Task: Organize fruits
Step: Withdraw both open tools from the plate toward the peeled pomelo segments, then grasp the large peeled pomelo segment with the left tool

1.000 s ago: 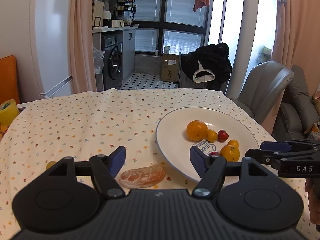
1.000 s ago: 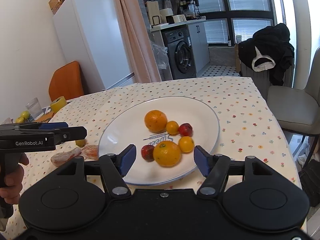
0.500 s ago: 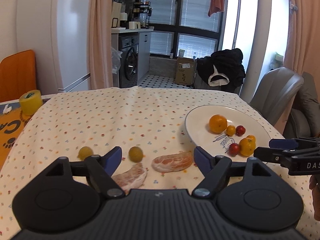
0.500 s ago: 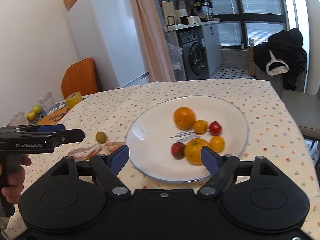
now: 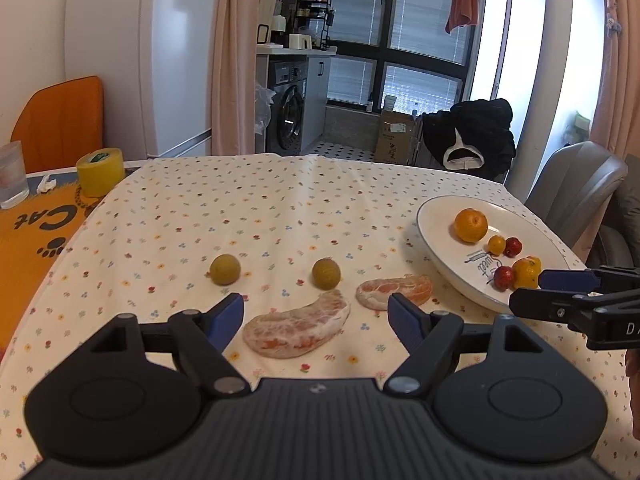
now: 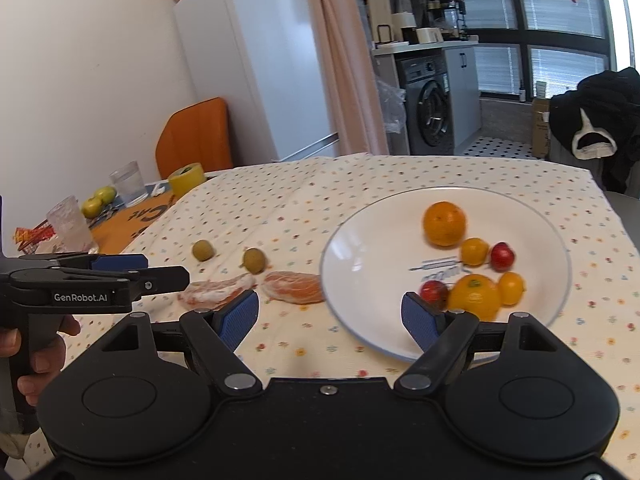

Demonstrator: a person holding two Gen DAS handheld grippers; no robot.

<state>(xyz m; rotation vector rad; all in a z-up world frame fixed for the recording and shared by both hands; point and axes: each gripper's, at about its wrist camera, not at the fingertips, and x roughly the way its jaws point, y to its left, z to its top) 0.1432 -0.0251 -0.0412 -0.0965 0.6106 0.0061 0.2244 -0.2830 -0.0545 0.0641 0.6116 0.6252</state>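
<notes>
**Both grippers wide open, empty, above table**

Left wrist view:
- Left gripper (image 5: 316,314) spread wide, holding nothing, hovering over floral tablecloth (image 5: 260,208).
- Pale pink peeled pomelo segment (image 5: 298,324) lying on cloth right between the blue finger pads (image 5: 226,316).
- Second peeled segment, orange-pink (image 5: 396,289), just beside right pad, near rim of round white plate (image 5: 436,216).
- Two small round olive-green fruits on cloth beyond the segments: one left (image 5: 225,269), one right (image 5: 326,273), well apart.
- On plate: large orange (image 5: 471,225), small yellow-orange fruit (image 5: 497,244) touching small red fruit (image 5: 513,246); nearer, another red fruit (image 5: 503,277) against another orange (image 5: 526,273).
- Right gripper's fingers entering from right edge over plate rim.
- Yellow tape roll (image 5: 99,171) and clear glass (image 5: 12,180) far left on orange mat.

Right wrist view:
- Right gripper (image 6: 330,316) wide open, empty, over near edge of plate (image 6: 360,248).
- Six fruits on plate in total; picture slightly blurred.
- Left gripper visible side-on at left, a hand (image 6: 36,356) on its handle, tips over pomelo segment (image 6: 218,290).
</notes>
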